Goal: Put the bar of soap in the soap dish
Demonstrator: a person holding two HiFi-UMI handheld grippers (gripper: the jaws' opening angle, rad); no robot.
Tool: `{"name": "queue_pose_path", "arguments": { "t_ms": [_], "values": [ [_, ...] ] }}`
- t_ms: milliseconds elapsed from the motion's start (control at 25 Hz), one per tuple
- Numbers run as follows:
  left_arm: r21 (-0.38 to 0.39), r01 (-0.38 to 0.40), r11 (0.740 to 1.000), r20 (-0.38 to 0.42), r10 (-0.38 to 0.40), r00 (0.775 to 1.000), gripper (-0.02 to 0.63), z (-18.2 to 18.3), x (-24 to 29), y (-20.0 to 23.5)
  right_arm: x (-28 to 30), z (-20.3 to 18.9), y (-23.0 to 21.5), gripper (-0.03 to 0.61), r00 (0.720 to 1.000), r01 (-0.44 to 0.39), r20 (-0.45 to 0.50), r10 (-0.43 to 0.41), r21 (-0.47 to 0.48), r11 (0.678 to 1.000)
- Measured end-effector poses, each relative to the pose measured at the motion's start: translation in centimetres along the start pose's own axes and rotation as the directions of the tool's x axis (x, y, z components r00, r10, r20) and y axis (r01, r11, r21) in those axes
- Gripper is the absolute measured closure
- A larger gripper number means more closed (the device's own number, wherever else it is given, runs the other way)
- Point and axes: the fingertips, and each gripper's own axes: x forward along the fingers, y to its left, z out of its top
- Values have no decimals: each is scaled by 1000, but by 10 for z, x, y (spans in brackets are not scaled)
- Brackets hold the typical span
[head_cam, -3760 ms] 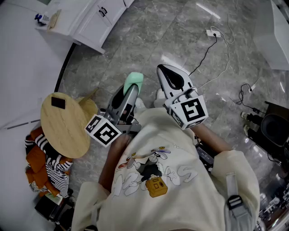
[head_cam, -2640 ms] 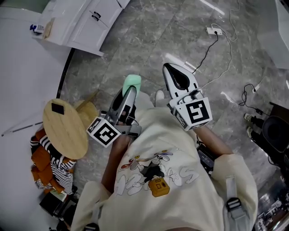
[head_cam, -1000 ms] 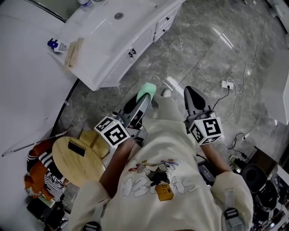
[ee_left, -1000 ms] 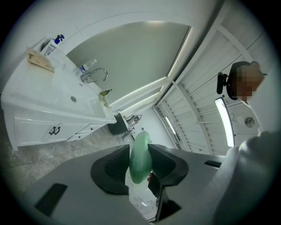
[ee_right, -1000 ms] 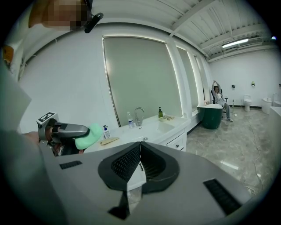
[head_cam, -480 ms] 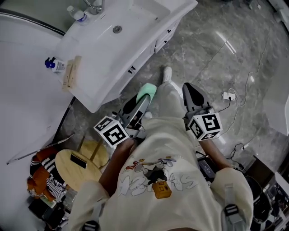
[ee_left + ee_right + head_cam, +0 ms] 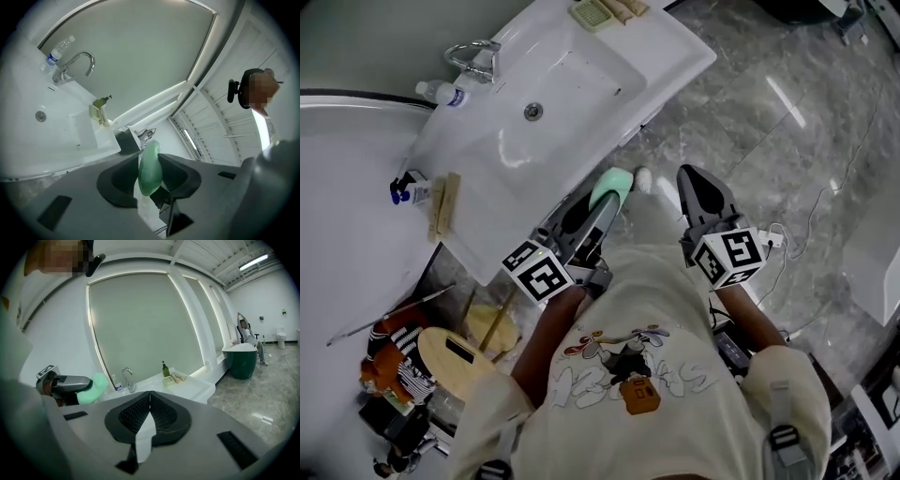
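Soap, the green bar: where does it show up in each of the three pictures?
Head view: soap at centre, held by the left gripper.
Left gripper view: soap low centre, clamped between the jaws.
Right gripper view: soap left of centre, slightly below mid height.
Shared landmark: the faucet, in all three.
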Motion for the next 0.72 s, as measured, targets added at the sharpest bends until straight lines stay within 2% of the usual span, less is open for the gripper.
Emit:
{"name": "queue_pose_path", "arguments": {
  "t_ms": [160,320,720],
  "values": [
    [1,-27,1000,14,27,1000,471,20,55,3,29,25,-45,572,1000,-18,-12,18,8,1000],
    [-3,-62,998,8,62,998,471,28,91,10,51,37,-69,572,999,-48,-17,49,27,998],
    [14,-100,995,-5,100,995,471,53,139,21,92,61,-82,572,992,-128,-2,128,51,990]
  ]
}}
